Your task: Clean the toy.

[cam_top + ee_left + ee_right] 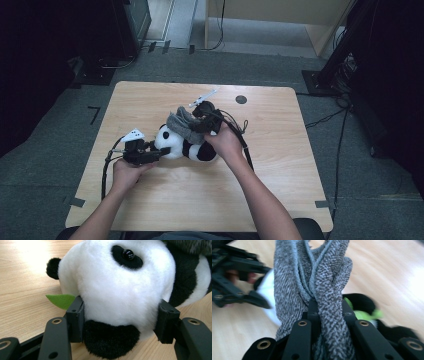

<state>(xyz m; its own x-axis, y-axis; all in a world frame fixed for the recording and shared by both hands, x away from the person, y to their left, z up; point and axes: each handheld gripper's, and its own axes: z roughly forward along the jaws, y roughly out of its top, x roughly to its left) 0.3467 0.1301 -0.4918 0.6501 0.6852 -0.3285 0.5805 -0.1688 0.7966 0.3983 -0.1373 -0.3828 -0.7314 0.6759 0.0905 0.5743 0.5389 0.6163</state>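
So we've got the soft black-and-white plush panda (187, 145) mid-desk: left fingers (120, 322) squeezing its head, right fingers (329, 315) pinched on the limp grey knit cloth (312, 282); both light, squashy, w/ easy grip.

Right gripper view: the panda (362, 307) at centre right is motion-blurred and mostly hidden behind the grey knit cloth (312, 277); left gripper (234, 277) at upper left blurred, cut by frame edge. Left gripper view: panda's body cut off at upper right. High view: white tool (202, 97) at upper centre too small to identify.
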